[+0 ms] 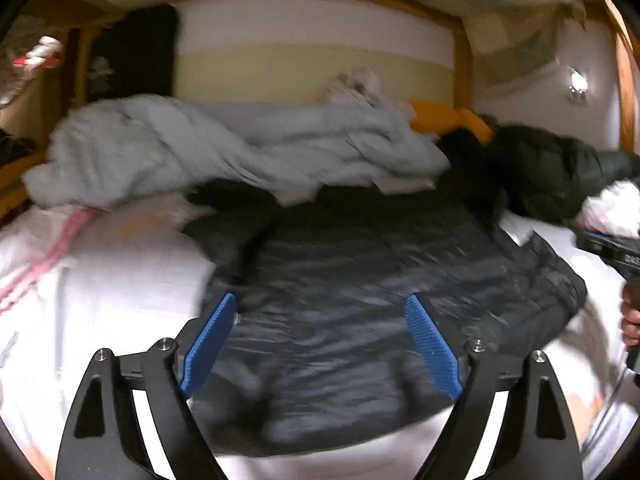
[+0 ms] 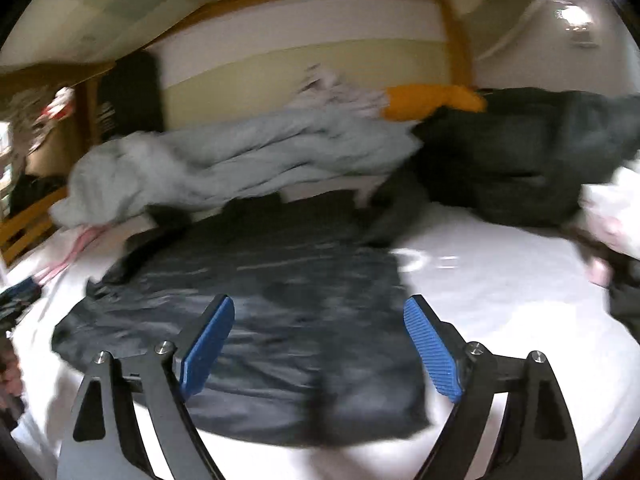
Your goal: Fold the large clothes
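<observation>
A dark, shiny quilted jacket (image 1: 360, 288) lies spread flat on the white bed sheet (image 1: 120, 280); the right wrist view shows the same jacket (image 2: 260, 320) from the other side. My left gripper (image 1: 322, 312) hovers above the jacket's near part, blue pads wide apart, nothing between them. My right gripper (image 2: 318, 312) also stands open over the jacket's near edge, with nothing in it. The right gripper's body and a hand (image 1: 632, 324) show at the right edge of the left wrist view. Both pictures are blurred.
A pale grey-blue crumpled blanket (image 1: 200, 152) lies across the back of the bed. A dark green padded coat (image 2: 520, 152) and an orange item (image 2: 432, 100) sit at the back right. A white cloth (image 2: 616, 208) lies at the far right. A wooden bed frame (image 1: 464, 60) borders the wall.
</observation>
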Demonstrator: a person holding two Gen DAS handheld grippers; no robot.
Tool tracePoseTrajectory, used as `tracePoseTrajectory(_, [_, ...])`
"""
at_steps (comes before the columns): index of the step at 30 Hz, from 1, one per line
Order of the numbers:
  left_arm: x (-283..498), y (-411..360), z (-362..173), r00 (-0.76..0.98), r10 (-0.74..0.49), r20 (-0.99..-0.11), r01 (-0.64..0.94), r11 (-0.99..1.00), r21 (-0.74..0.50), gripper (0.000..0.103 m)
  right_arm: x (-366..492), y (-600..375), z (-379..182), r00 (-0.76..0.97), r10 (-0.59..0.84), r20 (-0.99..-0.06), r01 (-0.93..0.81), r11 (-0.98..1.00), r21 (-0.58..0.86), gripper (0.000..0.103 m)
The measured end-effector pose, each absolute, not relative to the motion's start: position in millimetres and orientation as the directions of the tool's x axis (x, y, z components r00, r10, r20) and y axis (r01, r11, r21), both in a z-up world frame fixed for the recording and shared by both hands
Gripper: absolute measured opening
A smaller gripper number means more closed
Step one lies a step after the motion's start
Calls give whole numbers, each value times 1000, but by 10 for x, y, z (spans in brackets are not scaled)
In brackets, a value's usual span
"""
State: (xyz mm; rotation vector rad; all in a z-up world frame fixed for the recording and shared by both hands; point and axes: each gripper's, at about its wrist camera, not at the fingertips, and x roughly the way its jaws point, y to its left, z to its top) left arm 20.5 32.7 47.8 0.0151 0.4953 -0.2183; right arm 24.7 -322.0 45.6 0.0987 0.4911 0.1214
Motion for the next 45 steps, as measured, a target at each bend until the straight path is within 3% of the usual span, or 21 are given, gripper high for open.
tracePoseTrajectory(4, [378,-13,148,797,-240,-555,262,964,-39,86,532,-2759,217,808,225,-544,-208,974,93,88])
tracePoseTrajectory(9, [666,-76,-352,730,-166,-663,196,980,-30,86,792,-2512,-370,714,226,-662,-237,969,76,88])
tracePoseTrajectory(11, [698,17,-397,714,-178,-677,176,982,-72,83,815,-2519,-482,720,207,-663,-241,970,41,88])
tracePoseTrajectory(15, [674,78,-415,726,-106,-680,136,991,-9,72,836,-2738,-415,760,119,-639,-157,988,-3,88])
tracePoseTrajectory(18, [632,124,-400,735,-94,-672,120,993,-8,67,886,-2961,-367,739,175,-651,-172,983,68,75])
tracePoseTrajectory(20, [585,193,-369,753,-61,-655,81,997,0,68,877,-3053,-339,740,162,-653,-159,985,63,57])
tracePoseTrajectory(21, [534,256,-338,777,-7,-630,29,999,24,71,862,-3090,-333,745,148,-650,-145,988,59,56])
tracePoseTrajectory(24, [535,544,-278,780,-8,-625,-8,1000,-24,72,823,-3205,-314,750,147,-645,-120,989,85,48])
tracePoseTrajectory(27, [620,831,-337,745,51,-665,-97,995,-32,72,778,-3290,-277,779,24,-627,-33,999,-3,49])
tracePoseTrajectory(29, [631,987,-363,727,22,-686,-122,988,-98,72,772,-3374,-243,779,43,-626,-24,999,38,49])
tracePoseTrajectory(33, [455,966,-163,791,-36,-611,-58,989,-133,71,629,-3483,-115,801,80,-593,-27,995,98,51])
tracePoseTrajectory(36, [278,755,94,856,-75,-512,46,997,-68,74,474,-3375,5,826,105,-554,-76,994,75,60])
tracePoseTrajectory(38, [143,620,196,868,-134,-478,128,991,-44,84,342,-3269,76,843,120,-524,-109,993,52,79])
tracePoseTrajectory(39, [78,557,219,868,-155,-471,160,987,-32,87,277,-3204,109,852,128,-509,-126,991,38,83])
tracePoseTrajectory(42, [-53,400,161,845,-205,-494,229,973,-13,98,114,-3037,112,850,159,-502,-173,985,18,86])
tracePoseTrajectory(45, [-110,306,4,802,-232,-551,277,961,-1,99,26,-2918,2,824,183,-536,-208,978,14,88])
